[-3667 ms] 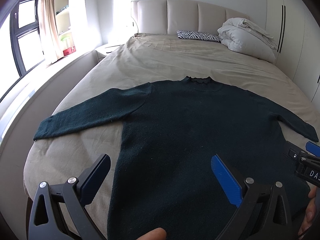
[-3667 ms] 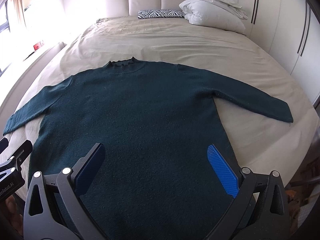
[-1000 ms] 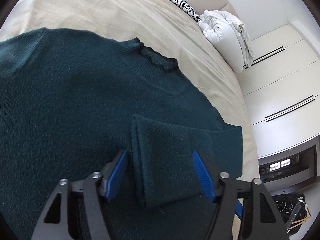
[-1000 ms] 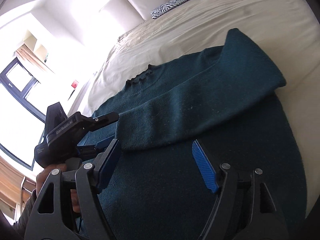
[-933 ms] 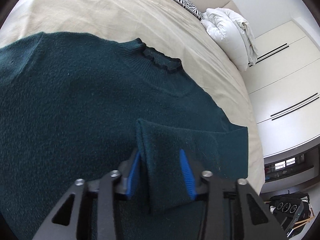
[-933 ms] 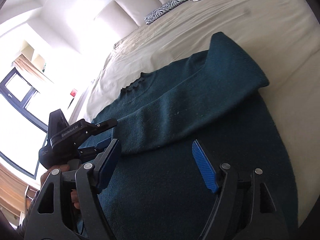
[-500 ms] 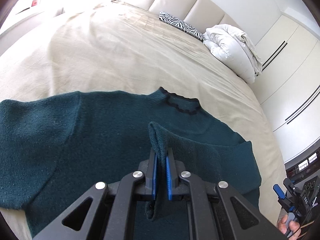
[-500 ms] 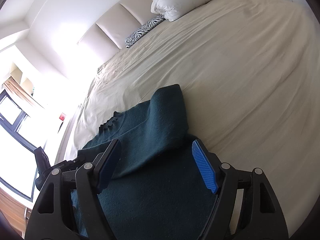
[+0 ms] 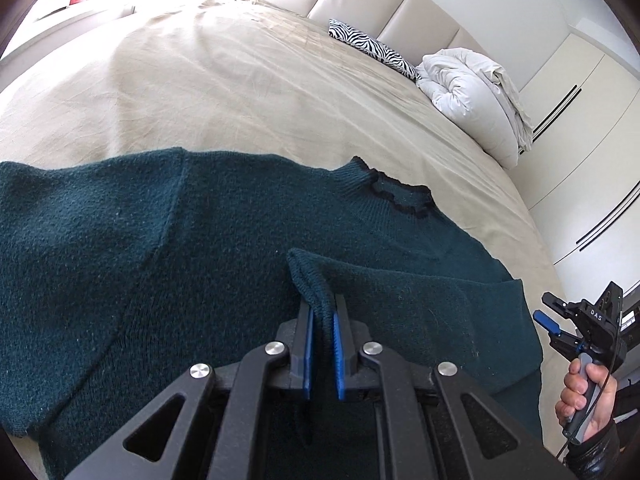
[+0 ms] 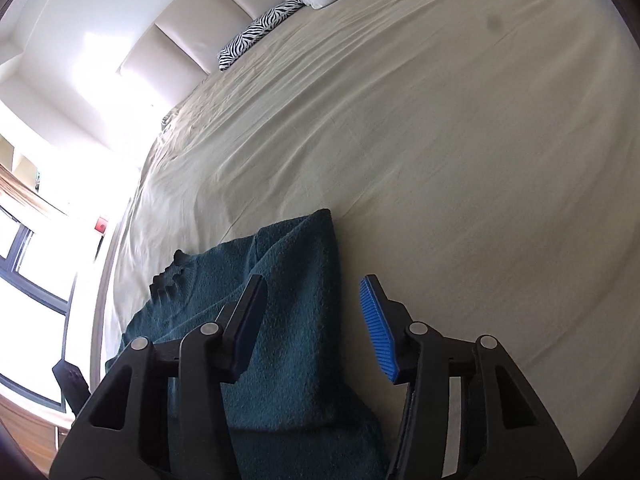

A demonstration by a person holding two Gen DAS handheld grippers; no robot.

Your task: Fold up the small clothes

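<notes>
the sweater point(image 9: 160, 264) lies flat on the bed point(image 9: 240, 92), collar point(image 9: 396, 196) toward the headboard, one sleeve point(image 9: 420, 300) folded across its body. the left gripper point(image 9: 320, 320) is pinched tight on that sleeve's cuff – the knit bunches up between the blue pads. the right gripper point(image 10: 312, 316) is closing – half open over the sweater's folded edge by bare sheet, pads not pressing cloth.

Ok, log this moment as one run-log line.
stage: sleeve fold | left claw: shut on sleeve cuff over sweater | right claw: closing, pads astride folded sweater edge, not pressing | surface: bed
</notes>
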